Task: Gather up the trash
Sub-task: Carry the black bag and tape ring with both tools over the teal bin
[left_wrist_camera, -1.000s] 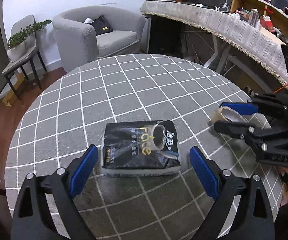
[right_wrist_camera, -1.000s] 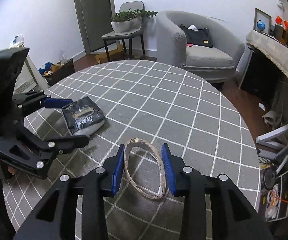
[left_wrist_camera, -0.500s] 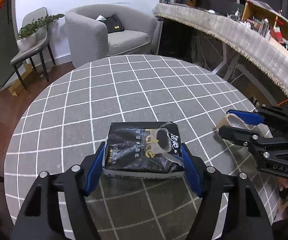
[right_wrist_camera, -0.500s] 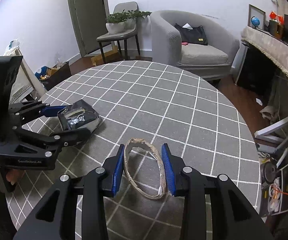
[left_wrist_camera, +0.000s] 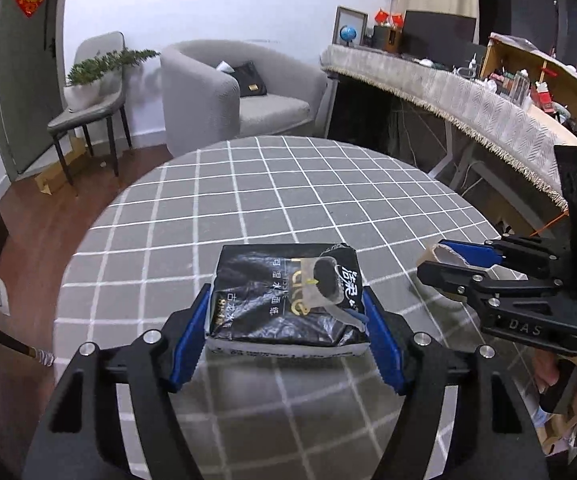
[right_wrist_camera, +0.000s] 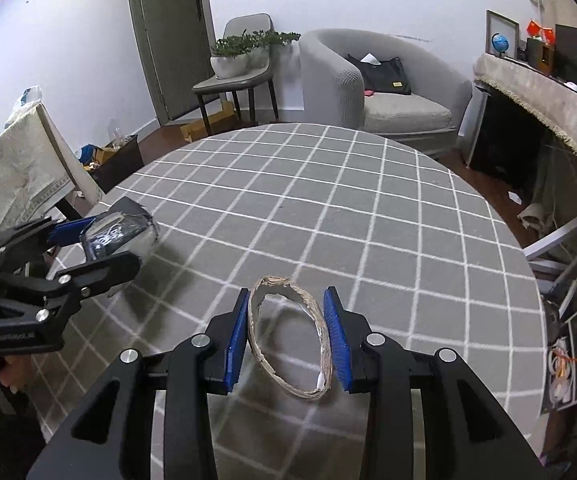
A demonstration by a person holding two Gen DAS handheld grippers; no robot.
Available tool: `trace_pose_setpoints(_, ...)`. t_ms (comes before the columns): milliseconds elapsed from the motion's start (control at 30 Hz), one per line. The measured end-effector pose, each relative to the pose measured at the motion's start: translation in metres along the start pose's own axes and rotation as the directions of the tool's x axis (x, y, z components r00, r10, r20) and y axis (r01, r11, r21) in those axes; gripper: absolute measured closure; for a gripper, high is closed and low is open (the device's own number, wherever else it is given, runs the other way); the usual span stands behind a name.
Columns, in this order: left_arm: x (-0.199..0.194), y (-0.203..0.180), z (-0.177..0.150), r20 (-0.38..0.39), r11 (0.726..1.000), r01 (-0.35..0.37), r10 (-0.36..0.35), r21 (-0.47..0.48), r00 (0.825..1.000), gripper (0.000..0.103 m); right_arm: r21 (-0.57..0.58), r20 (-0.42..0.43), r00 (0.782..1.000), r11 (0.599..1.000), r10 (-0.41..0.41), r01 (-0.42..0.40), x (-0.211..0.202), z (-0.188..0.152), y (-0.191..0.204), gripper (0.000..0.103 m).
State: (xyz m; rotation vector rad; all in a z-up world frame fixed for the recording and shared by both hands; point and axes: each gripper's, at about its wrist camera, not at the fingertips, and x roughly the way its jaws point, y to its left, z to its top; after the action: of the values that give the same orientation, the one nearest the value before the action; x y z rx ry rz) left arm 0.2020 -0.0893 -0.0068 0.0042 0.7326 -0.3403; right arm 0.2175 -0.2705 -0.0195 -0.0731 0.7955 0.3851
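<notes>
My left gripper is shut on a black tissue pack with pale lettering and a torn opening, and holds it above the round table. My right gripper is shut on a squashed cardboard tape ring and holds it clear of the table. In the right wrist view the left gripper with the pack is at the left. In the left wrist view the right gripper with the ring is at the right.
The table has a grey checked cloth. Behind it stand a grey armchair, a chair with a plant pot and a long covered counter. A dark bin with rubbish stands on the floor at the table's left side.
My left gripper moved in around the tissue pack, closed on it and lifted it off the table. My right gripper stayed shut on the ring and rose with it.
</notes>
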Motion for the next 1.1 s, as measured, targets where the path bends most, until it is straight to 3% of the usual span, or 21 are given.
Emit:
trace_pose_setpoints(700,-0.105,0.074,-0.071,0.076,0.991,-0.116,0.121,-0.07,0.99,0.029,-0.023,0.06,0.995,0.996,0.086,-0.084,-0.02,-0.024,0.118,0.066)
trace_pose_setpoints(1100,-0.111,0.16,-0.108,-0.013,0.971,-0.2,0.2,-0.128,0.98,0.029,-0.093,0.055,0.984,0.982,0.168,-0.162,0.005,-0.003,0.198,0.066)
